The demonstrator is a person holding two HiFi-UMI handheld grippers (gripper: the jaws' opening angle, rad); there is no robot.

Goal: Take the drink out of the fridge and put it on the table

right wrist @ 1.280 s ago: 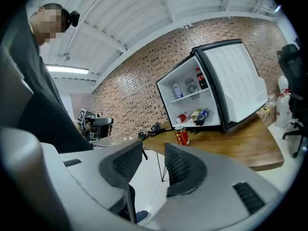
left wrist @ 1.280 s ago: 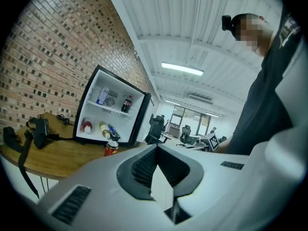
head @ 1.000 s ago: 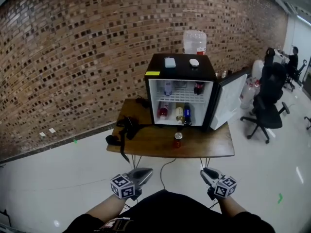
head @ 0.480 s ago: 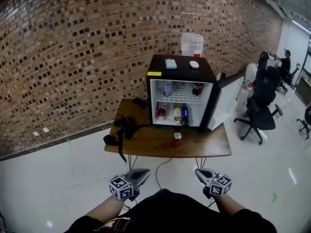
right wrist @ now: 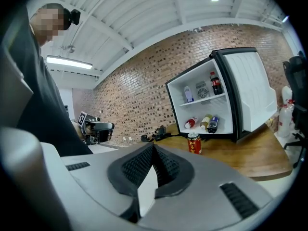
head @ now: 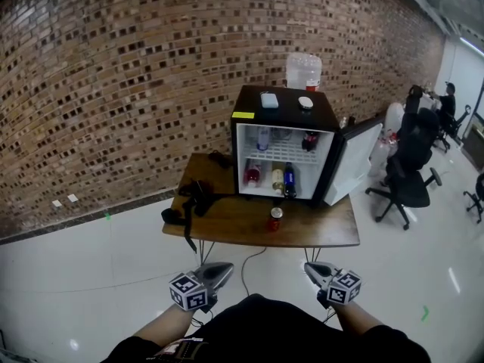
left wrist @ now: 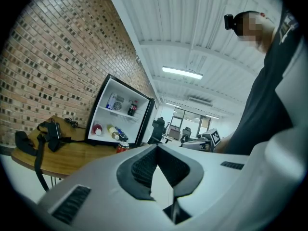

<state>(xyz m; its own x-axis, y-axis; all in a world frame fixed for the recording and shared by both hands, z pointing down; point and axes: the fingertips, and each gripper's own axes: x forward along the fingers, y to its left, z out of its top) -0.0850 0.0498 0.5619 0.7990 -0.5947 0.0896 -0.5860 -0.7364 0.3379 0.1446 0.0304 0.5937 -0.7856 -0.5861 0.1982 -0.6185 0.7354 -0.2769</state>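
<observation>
A red drink can stands upright on the wooden table, just in front of the black mini fridge, whose door hangs open to the right. Several bottles remain inside, among them a cola bottle on the upper shelf. The can also shows in the left gripper view and the right gripper view. My left gripper and right gripper are held low near my body, well short of the table. Both are shut and empty, the left and the right.
A black bag with straps lies on the table's left end. A large water bottle stands behind the fridge, and two small items lie on its top. A black office chair stands at the right. White floor lies between me and the table.
The right gripper has drifted slightly left in the picture. The can, fridge and left gripper stay as they were.
</observation>
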